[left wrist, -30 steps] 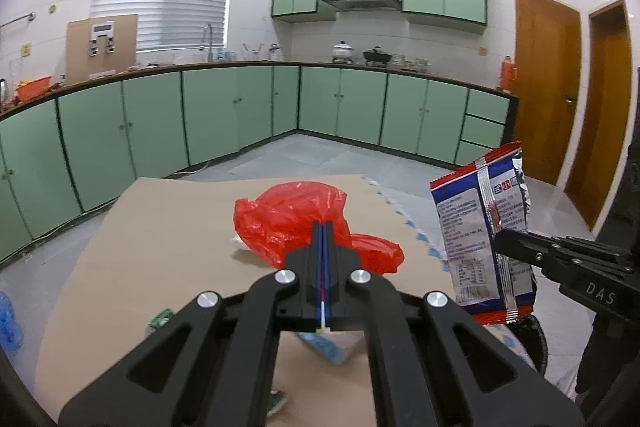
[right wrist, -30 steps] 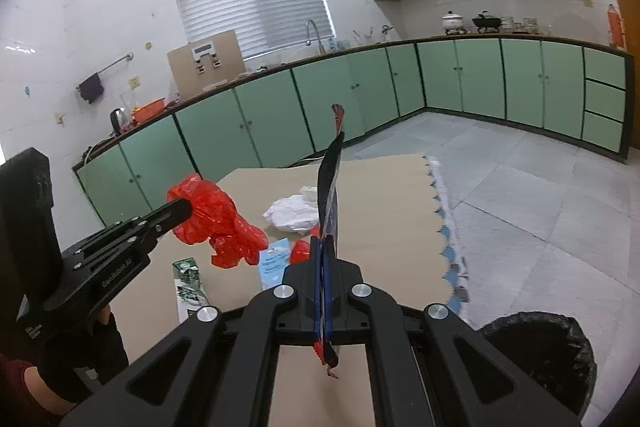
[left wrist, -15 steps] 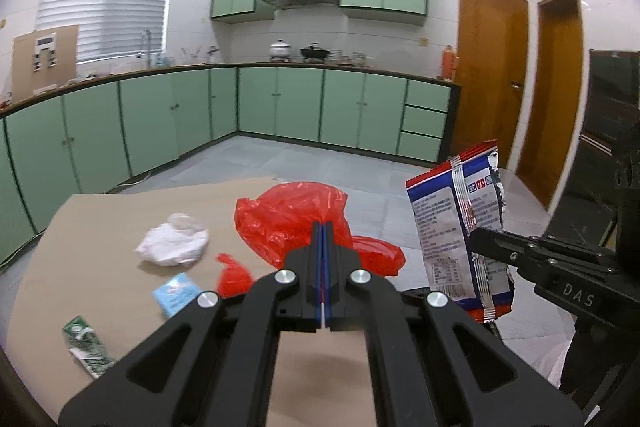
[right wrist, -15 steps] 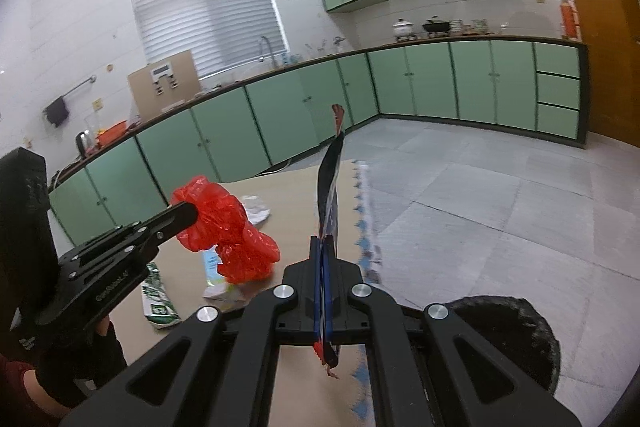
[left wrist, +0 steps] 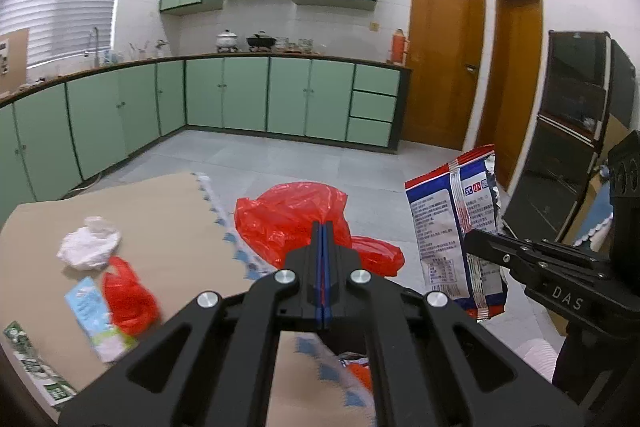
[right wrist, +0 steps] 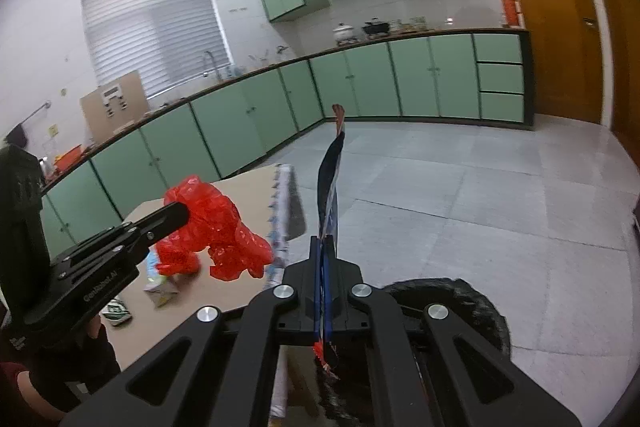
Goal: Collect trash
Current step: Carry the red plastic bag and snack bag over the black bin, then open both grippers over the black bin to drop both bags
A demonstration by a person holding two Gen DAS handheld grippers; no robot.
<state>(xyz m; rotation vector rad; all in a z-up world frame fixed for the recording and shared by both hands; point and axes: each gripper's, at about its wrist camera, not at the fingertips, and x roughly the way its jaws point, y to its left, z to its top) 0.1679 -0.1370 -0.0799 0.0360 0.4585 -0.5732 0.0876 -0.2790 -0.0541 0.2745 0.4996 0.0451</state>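
My left gripper [left wrist: 322, 231] is shut on a crumpled red plastic bag [left wrist: 280, 215], held past the right edge of the cardboard sheet [left wrist: 160, 211]. To its right, my right gripper [left wrist: 474, 245] is shut on a blue, white and red snack packet [left wrist: 452, 227] that stands upright. The right wrist view shows that packet [right wrist: 330, 179] edge-on in the right gripper [right wrist: 325, 241], above the rim of a black-lined bin [right wrist: 460, 301]. There the left gripper [right wrist: 180, 211] holds the red bag [right wrist: 212, 227] over the cardboard's edge.
On the cardboard lie a white crumpled tissue [left wrist: 88, 243], a small red plastic scrap [left wrist: 124, 295], a light-blue carton [left wrist: 90, 309] and a green-white carton [left wrist: 32, 359]. Green cabinets [left wrist: 240, 95] line the far walls. Wooden doors [left wrist: 444, 67] and a dark cabinet [left wrist: 576, 131] stand at right.
Both grippers have swung to the right, from over the cardboard to its right edge and the bin. Each keeps its load. The bin now fills more of the right wrist view.
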